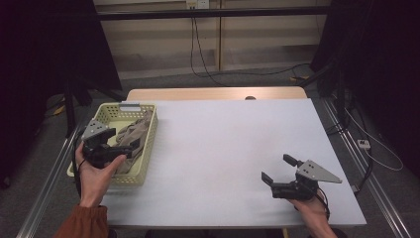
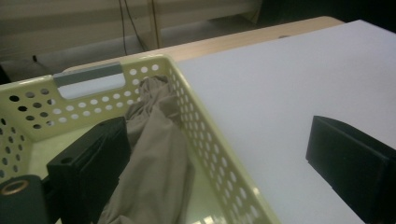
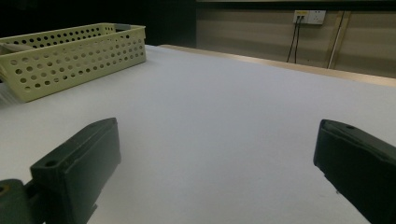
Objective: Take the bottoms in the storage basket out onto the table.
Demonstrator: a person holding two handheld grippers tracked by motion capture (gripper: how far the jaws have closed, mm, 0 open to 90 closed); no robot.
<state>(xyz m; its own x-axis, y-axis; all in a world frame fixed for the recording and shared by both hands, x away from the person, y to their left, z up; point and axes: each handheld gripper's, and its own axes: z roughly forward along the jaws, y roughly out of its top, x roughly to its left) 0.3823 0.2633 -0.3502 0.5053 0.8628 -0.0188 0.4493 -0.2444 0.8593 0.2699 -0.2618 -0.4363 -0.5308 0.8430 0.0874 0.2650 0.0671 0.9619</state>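
Our left tool [image 1: 120, 143] hangs wide open over the beige cloth [image 2: 154, 154] in the basket [image 1: 148, 148]; we should lower squarely onto a thick fold.

Pale yellow perforated basket [image 1: 106, 113], beige cloth [image 1: 134, 136], white table [image 1: 233, 148]

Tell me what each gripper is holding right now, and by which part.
Nothing. The left gripper is open over the basket, one jaw beside the beige cloth. The right gripper is open above the table.
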